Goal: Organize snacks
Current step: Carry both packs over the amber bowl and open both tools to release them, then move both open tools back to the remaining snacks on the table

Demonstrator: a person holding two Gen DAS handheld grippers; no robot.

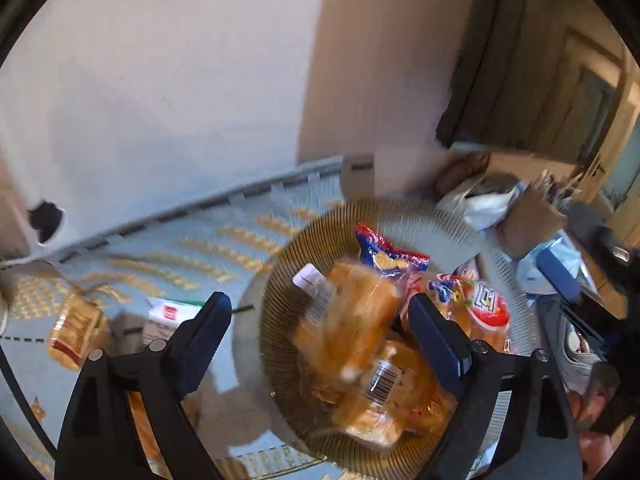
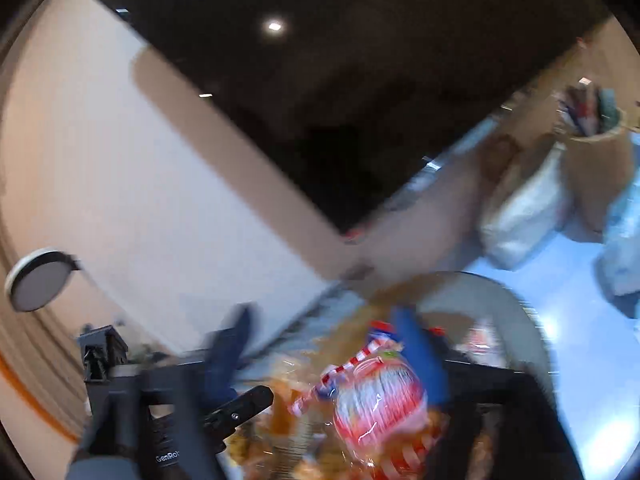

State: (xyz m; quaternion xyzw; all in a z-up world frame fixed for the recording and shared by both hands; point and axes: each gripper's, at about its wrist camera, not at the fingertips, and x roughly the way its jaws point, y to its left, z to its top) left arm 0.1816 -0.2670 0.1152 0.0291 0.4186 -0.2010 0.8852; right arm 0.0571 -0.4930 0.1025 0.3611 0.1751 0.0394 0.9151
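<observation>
Pale walls and a patterned blue-grey tablecloth [image 1: 168, 248] with gold zigzags set the scene, and the whole view is smeared with motion blur. Front and centre on that cloth sits a round ribbed basket [image 1: 276, 300], bronze-coloured, and it is stuffed with snack packets. On top lies an orange bread packet [image 1: 352, 312] with a white label, tilted across the pile; behind it a blue-and-red packet [image 1: 384, 252] pokes up, and toward the right rim rests a red-and-white packet [image 1: 480, 300]. A barcode label [image 1: 384, 380] shows on another orange packet lower down.

Left gripper [image 1: 320, 332] hangs over the basket with its dark blue pads spread wide, one outside the left rim, the other over the pile, gripping nothing. Off to the left on the cloth, outside the basket, lie a golden packet [image 1: 76, 332] and a white carton [image 1: 168, 316], near each other.

Over to the right wrist view: right gripper [image 2: 324, 324] has its blue fingers [image 2: 420, 356] apart too, heavily blurred, and a red-and-white striped packet [image 2: 376, 400] sits low between them, nearer the right finger; whether that finger touches it I cannot tell. Behind looms a big dark screen [image 2: 340, 100] on the wall, with brown paper bags [image 2: 592, 160] at the right.
</observation>
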